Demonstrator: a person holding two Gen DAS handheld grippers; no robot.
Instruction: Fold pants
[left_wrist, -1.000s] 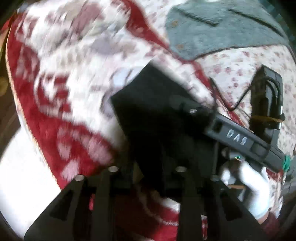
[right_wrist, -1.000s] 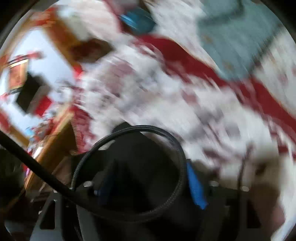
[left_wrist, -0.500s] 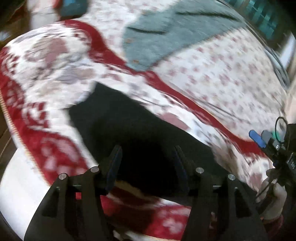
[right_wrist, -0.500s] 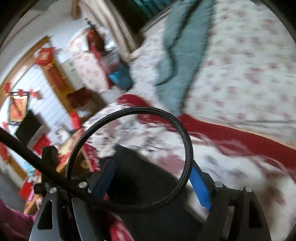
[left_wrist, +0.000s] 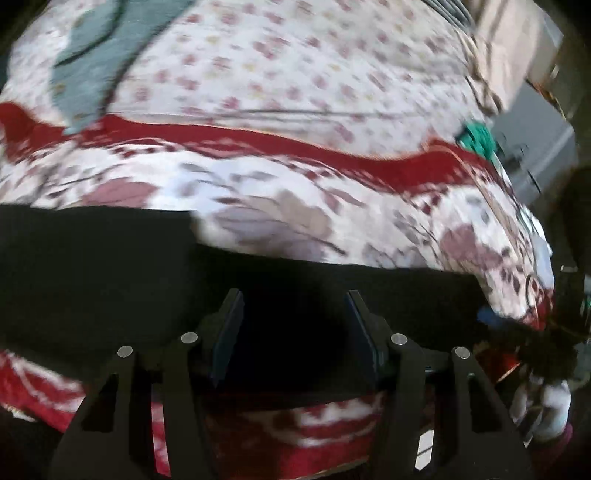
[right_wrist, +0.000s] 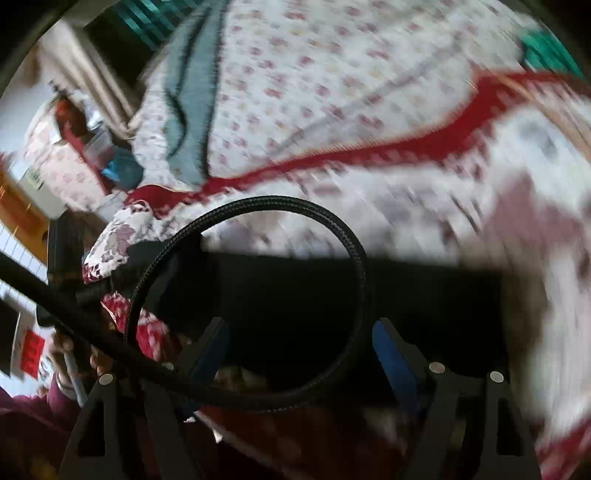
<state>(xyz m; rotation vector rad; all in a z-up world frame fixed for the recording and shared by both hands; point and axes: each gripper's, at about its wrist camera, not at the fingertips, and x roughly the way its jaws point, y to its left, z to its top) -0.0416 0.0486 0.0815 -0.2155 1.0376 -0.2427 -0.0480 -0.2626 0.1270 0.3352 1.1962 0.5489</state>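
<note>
The black pants lie flat as a dark band across the near part of the bed; they also show in the right wrist view. My left gripper is open, its two fingers apart just above the pants, holding nothing. My right gripper is open too, above the pants' near edge, empty. A black braided cable loop hangs in front of the right camera. The right gripper's hand shows at the right edge of the left wrist view.
The bed has a red and white floral blanket and a flowered sheet behind it. A grey-teal garment lies at the far left, also in the right wrist view. Furniture and boxes stand beyond the bed's left side.
Both grippers swung from the pants' left end to their long near side. The left gripper, earlier close on the dark cloth, now stands open above it. Views are blurred by motion.
</note>
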